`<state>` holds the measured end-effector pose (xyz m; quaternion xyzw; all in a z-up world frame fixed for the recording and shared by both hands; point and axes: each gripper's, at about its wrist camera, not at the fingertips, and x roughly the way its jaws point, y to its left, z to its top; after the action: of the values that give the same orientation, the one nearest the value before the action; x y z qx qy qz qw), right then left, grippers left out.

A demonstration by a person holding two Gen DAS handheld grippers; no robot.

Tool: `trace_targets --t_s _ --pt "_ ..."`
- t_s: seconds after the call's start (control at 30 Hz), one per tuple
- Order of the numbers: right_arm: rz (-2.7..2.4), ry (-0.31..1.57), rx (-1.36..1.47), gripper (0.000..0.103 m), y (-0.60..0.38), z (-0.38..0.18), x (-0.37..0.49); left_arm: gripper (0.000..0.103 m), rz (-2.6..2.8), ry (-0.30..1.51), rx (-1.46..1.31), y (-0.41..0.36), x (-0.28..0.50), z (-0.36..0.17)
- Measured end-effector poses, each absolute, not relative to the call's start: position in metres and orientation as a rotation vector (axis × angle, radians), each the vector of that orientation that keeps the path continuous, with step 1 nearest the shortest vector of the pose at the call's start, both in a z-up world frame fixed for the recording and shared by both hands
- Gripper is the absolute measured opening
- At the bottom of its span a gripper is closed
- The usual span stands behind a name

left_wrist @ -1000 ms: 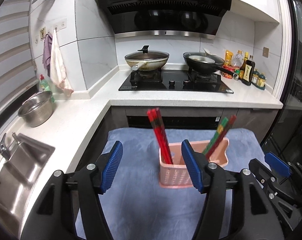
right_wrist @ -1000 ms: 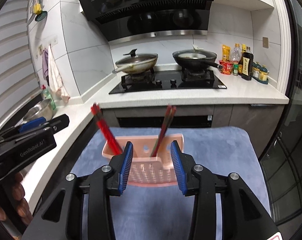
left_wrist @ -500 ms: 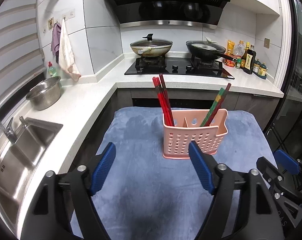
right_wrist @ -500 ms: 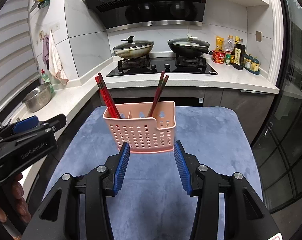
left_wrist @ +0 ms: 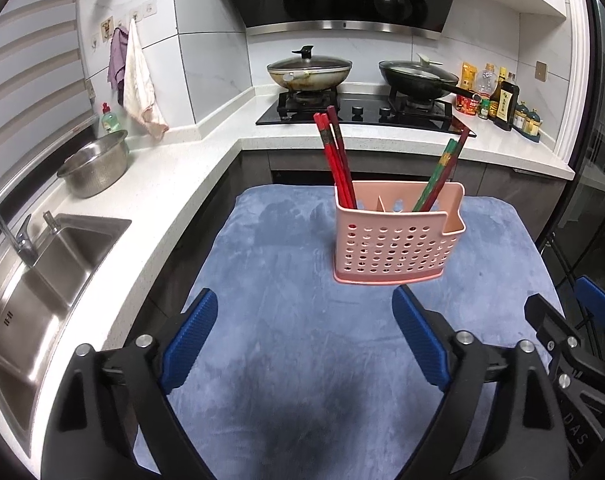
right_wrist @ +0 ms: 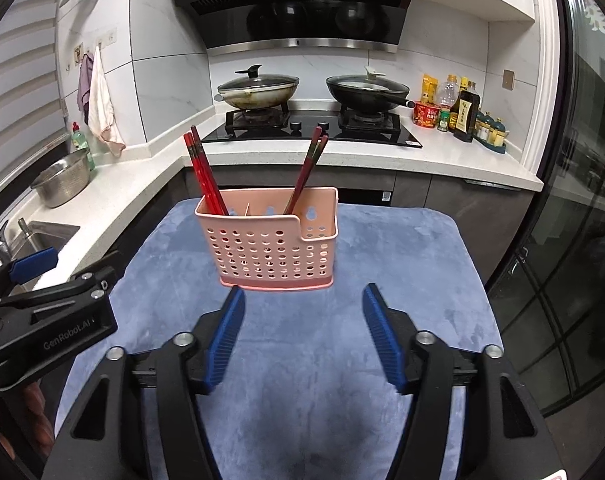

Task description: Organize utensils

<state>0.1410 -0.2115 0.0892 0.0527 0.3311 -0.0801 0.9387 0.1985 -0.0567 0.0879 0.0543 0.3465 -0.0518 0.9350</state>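
A pink perforated utensil holder (left_wrist: 396, 236) stands upright on the blue mat (left_wrist: 286, 344); it also shows in the right wrist view (right_wrist: 272, 242). Red chopsticks (left_wrist: 336, 160) lean in its left compartment, and green-and-red chopsticks (left_wrist: 442, 172) lean in its right one. They show in the right wrist view too, red chopsticks (right_wrist: 204, 174) left, the other pair (right_wrist: 306, 170) right. My left gripper (left_wrist: 302, 332) is open and empty, short of the holder. My right gripper (right_wrist: 302, 332) is open and empty, just in front of the holder.
A white counter (left_wrist: 170, 184) wraps the left side with a steel sink (left_wrist: 42, 288) and a metal colander bowl (left_wrist: 96, 164). A stove (left_wrist: 362, 114) with two pans stands behind. Bottles (left_wrist: 502, 100) line the back right. A dark glass door (right_wrist: 574, 240) is on the right.
Both grippers have pulled back and up from the holder, which now stands farther ahead. The right gripper's jaws have opened wider. The chopsticks have stayed in the holder.
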Motion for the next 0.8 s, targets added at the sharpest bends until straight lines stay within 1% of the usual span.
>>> trace_targets --t_s 0.03,0.17,0.2,0.23,0.57,0.6,0.63,0.8 --pt "-0.161 0.678 0.109 0.070 -0.212 0.089 0.141 0.085 -0.107 0.711 0.113 -0.057 0.198 0.088" --pt "-0.169 0.681 0.112 0.073 -0.211 0.087 0.140 0.086 -0.110 0.722 0.114 -0.057 0.196 0.084" --pt "-0.168 0.681 0.112 0.078 -0.211 0.087 0.139 0.088 -0.112 0.722 0.114 -0.058 0.196 0.084" --pt "-0.165 0.684 0.113 0.086 -0.211 0.087 0.139 0.090 -0.111 0.722 0.115 -0.058 0.195 0.083" --pt "-0.190 0.686 0.105 0.088 -0.212 0.083 0.136 0.093 -0.096 0.723 0.117 -0.058 0.191 0.080" --pt "-0.194 0.688 0.107 0.095 -0.213 0.083 0.135 0.094 -0.095 0.725 0.116 -0.057 0.191 0.080" --pt "-0.197 0.691 0.111 0.097 -0.214 0.082 0.135 0.094 -0.102 0.728 0.111 -0.057 0.190 0.079" --pt "-0.197 0.698 0.111 0.097 -0.215 0.079 0.133 0.094 -0.087 0.735 0.115 -0.058 0.189 0.075"
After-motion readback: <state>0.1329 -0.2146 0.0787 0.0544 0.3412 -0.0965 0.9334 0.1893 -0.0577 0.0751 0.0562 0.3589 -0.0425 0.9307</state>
